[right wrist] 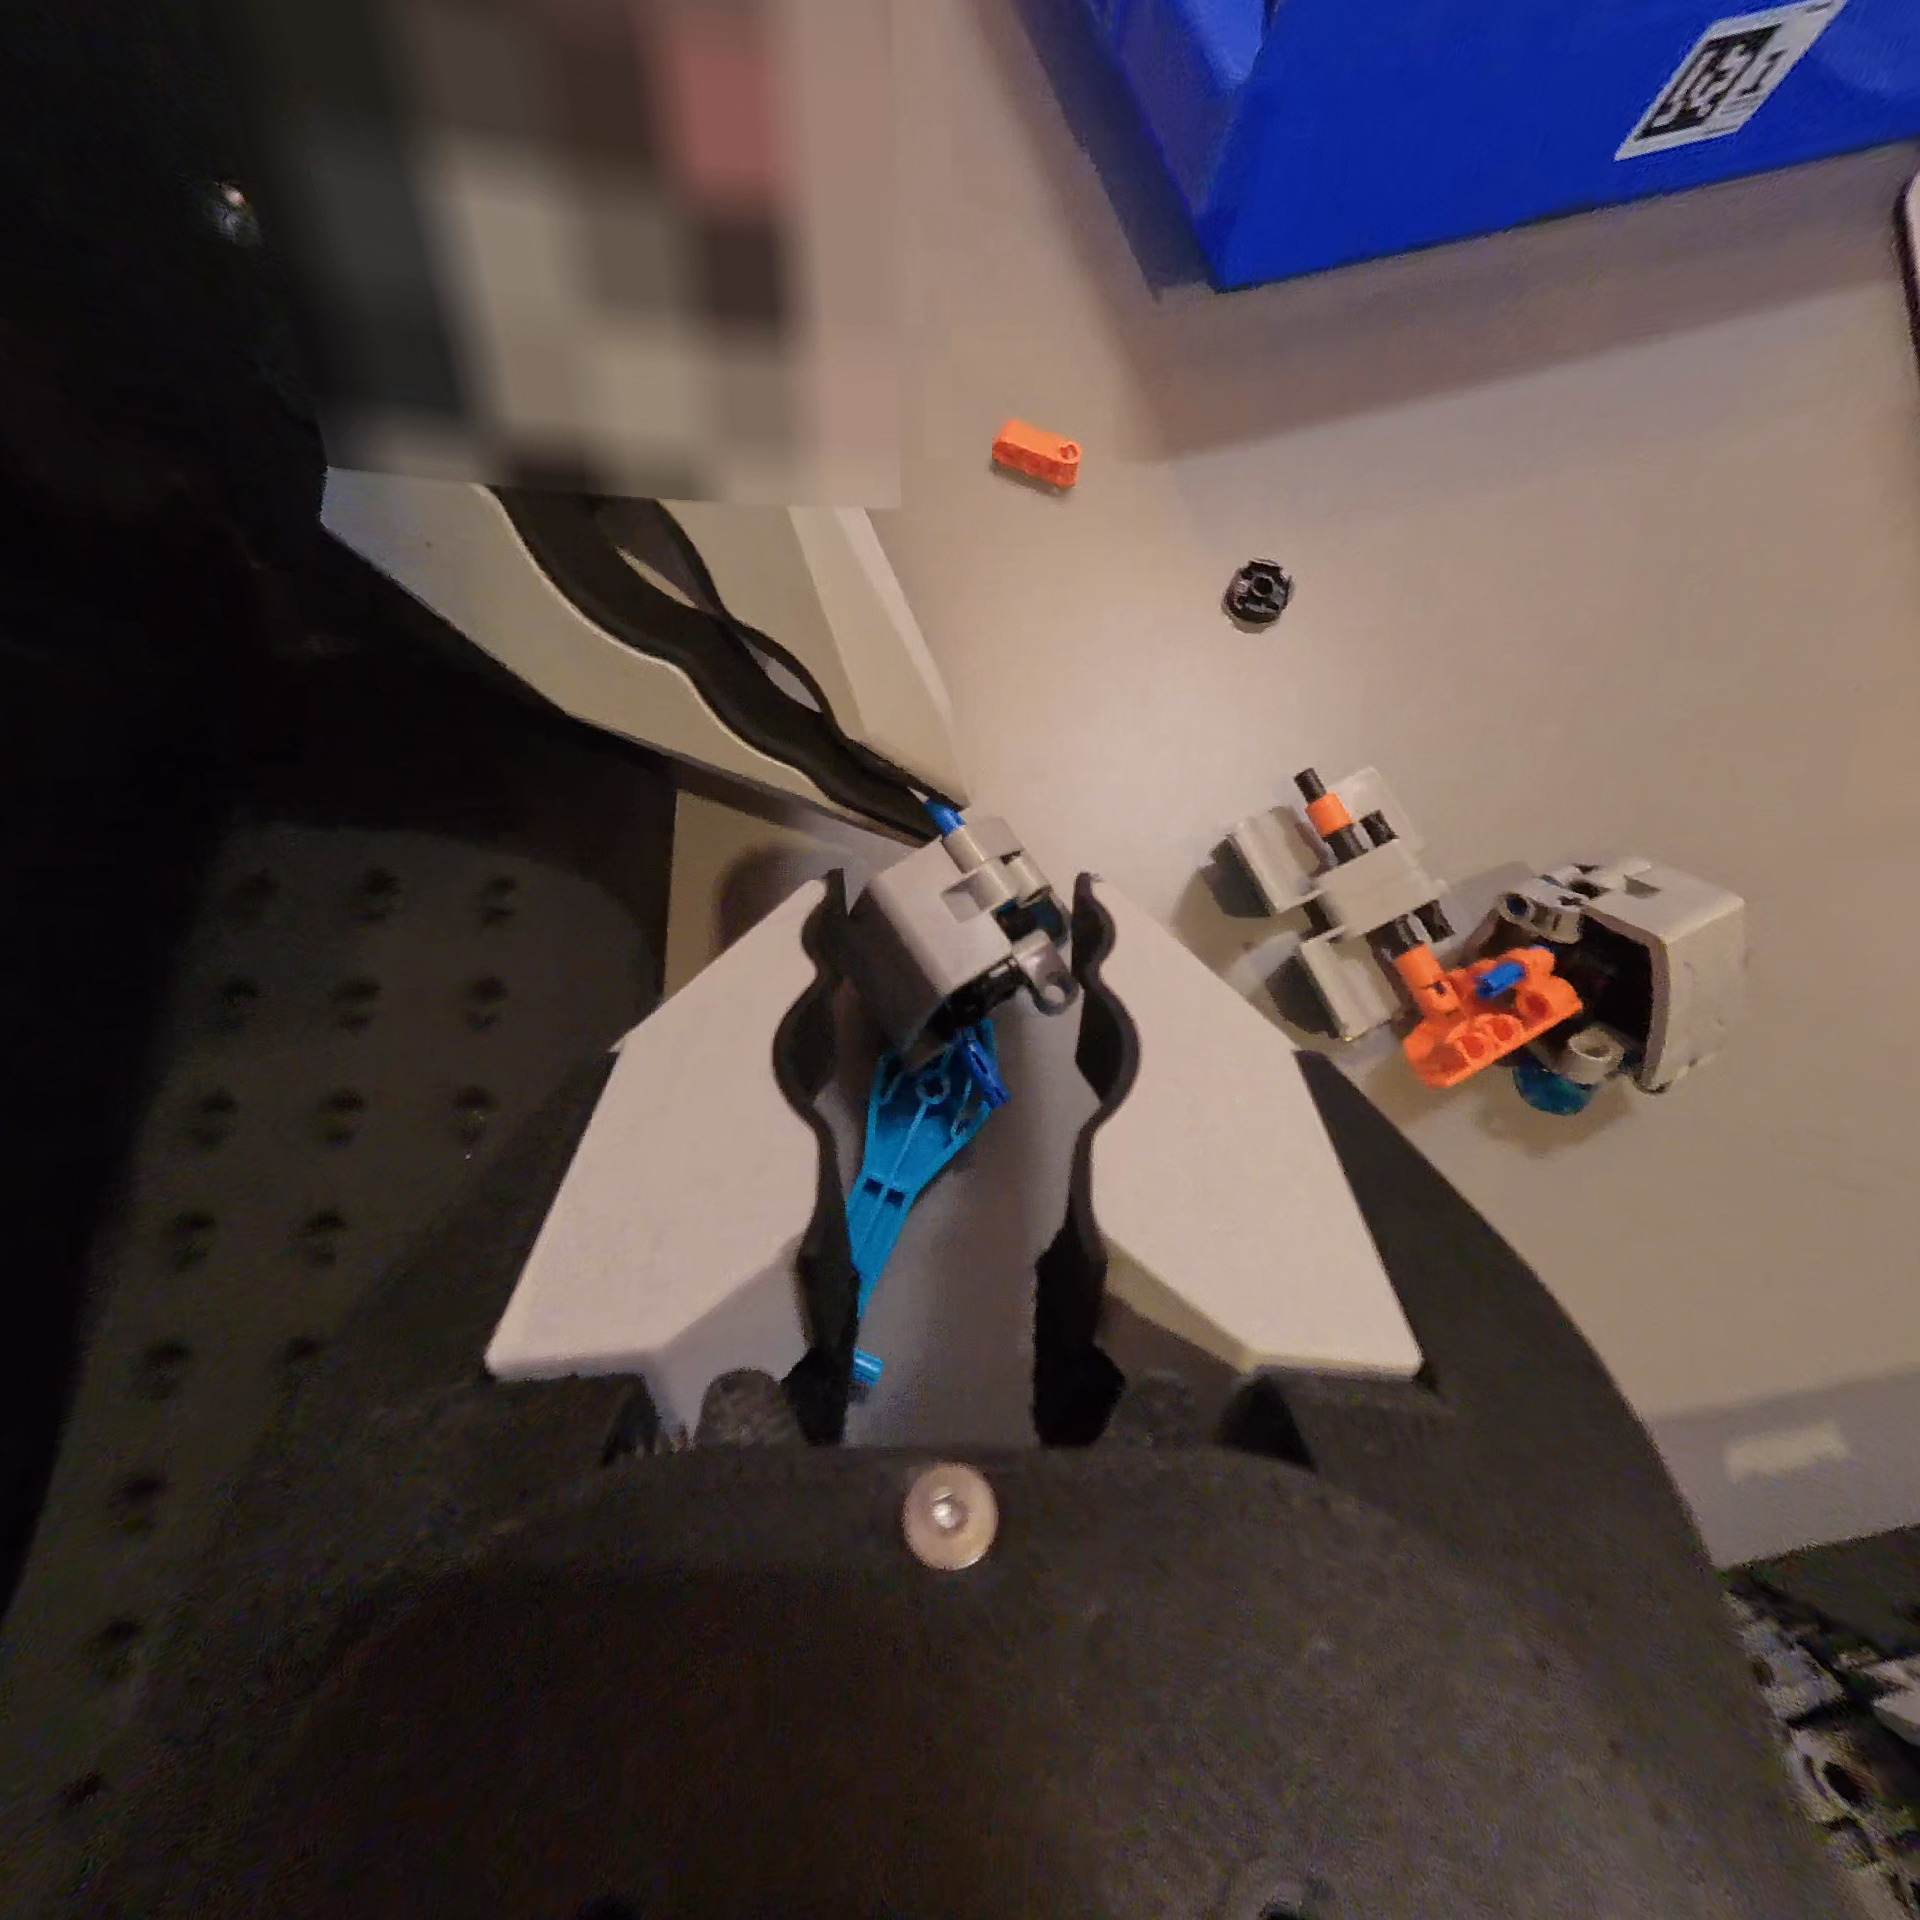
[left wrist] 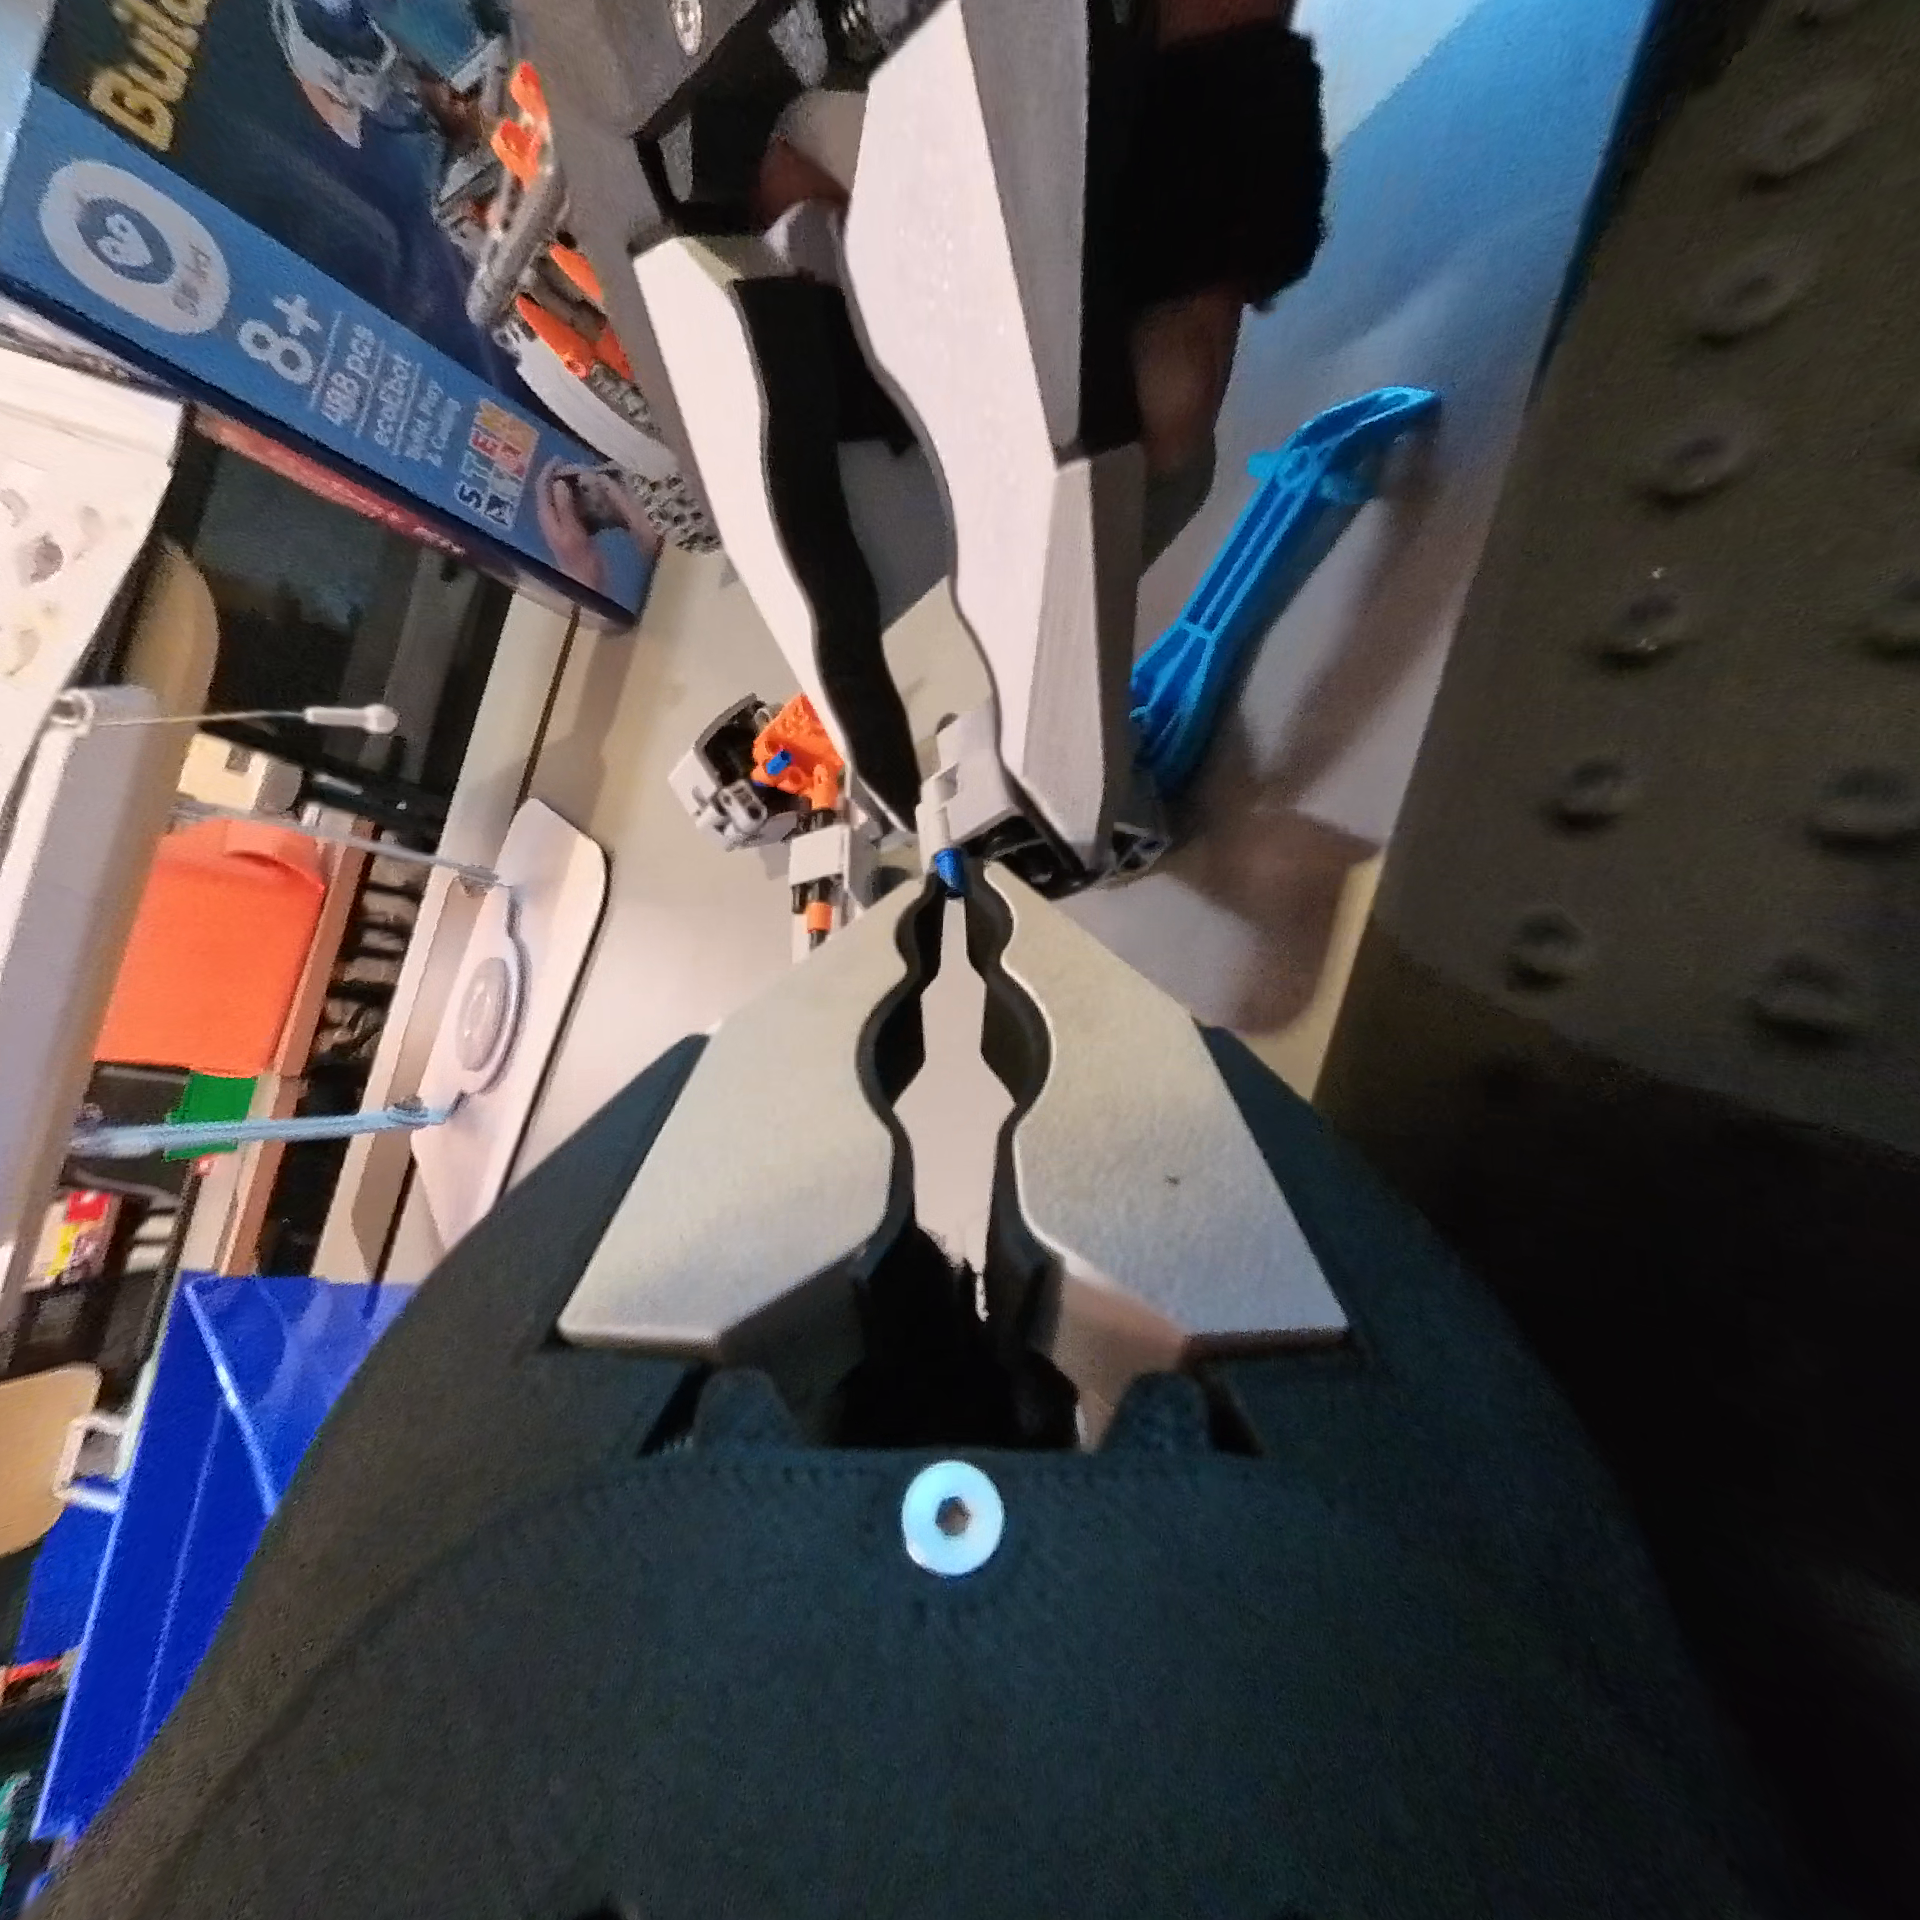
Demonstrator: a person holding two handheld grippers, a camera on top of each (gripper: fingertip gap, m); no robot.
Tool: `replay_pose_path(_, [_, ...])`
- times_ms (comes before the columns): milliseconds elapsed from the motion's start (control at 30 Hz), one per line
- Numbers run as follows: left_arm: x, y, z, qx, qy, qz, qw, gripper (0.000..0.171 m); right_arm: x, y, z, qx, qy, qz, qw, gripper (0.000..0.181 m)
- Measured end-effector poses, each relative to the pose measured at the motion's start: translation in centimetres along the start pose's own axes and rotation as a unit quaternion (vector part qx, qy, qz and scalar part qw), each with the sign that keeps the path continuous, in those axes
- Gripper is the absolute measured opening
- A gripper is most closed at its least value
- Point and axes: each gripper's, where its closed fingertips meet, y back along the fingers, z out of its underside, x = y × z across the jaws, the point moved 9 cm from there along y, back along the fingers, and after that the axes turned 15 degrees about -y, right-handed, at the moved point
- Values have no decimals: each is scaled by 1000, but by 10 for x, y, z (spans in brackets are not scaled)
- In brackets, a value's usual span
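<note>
Blue pin (left wrist: 948,869), pinched endwise by left gripper (left wrist: 951,883), points into grey assembly (right wrist: 961,935).

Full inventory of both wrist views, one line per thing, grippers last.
blue pin: 1, blue, nipped at the left jaws' tips, other end in the grey part
grey-and-blue assembly: 1, grey housing with blue strut, between the right jaws
grey-and-orange assembly: 1, on table, right of the right gripper
orange brick: 1, loose on table
black round piece: 1, loose on table
blue bin: 1, table's far edge
printed box: 1, blue, upper left in left view
table: 1, beige
left gripper: shut on pin
right gripper: shut on assembly
</note>
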Motion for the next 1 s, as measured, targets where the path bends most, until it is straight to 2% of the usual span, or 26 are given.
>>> replay_pose_path(100, [0, -2, -4, -27, -2, -22, 999, 1, 1, 5, -1, 2, 15, 65, 998, 41])
replay_pose_path(167, [-2, -4, -4, -35, 20, -18, 999, 2, 0, 10, -1, 8, 19, 79, 997, 35])
replay_pose_path(233, [-2, -4, -7, -38, 18, -29, 999, 1, -1, 10, 0, 15, 17, 76, 997, 27])
replay_pose_path(367, [5, -6, -12, -34, 15, -10, 999, 2, 4, 7, 6, 14, -10, 31, 999, 26])
replay_pose_path(500, [4, -2, -8, 4, 22, 19, 1000, 4, 5, 7, 8, 20, 3, 6, 1000, 23])
replay_pose_path(567, [-2, 0, -3, 37, 68, 48, 996, 21, 5, 8, 9, 24, 19, -2, 1000, 23])
replay_pose_path(633, [-10, -4, 7, 44, 123, 94, 987, 43, 4, 8, 11, 31, 30, -17, 999, 23])
replay_pose_path(667, [-10, -7, 11, 51, 152, 134, 978, 44, 3, 8, 12, 35, 35, -23, 999, 23])
replay_pose_path(767, [-8, -16, 17, 75, 204, 206, 954, 35, 2, 8, 15, 44, 62, -19, 997, 23])
replay_pose_path(900, [-7, -23, 18, 85, 212, 230, 946, 21, 0, 10, 21, 52, 81, -23, 995, 23])
replay_pose_path(933, [-5, -23, 16, 90, 204, 237, 946, 11, 0, 10, 22, 52, 81, -25, 995, 23])
replay_pose_path(1000, [-1, -24, 11, 85, 171, 232, 954, 7, 0, 10, 24, 51, 76, -33, 995, 23])
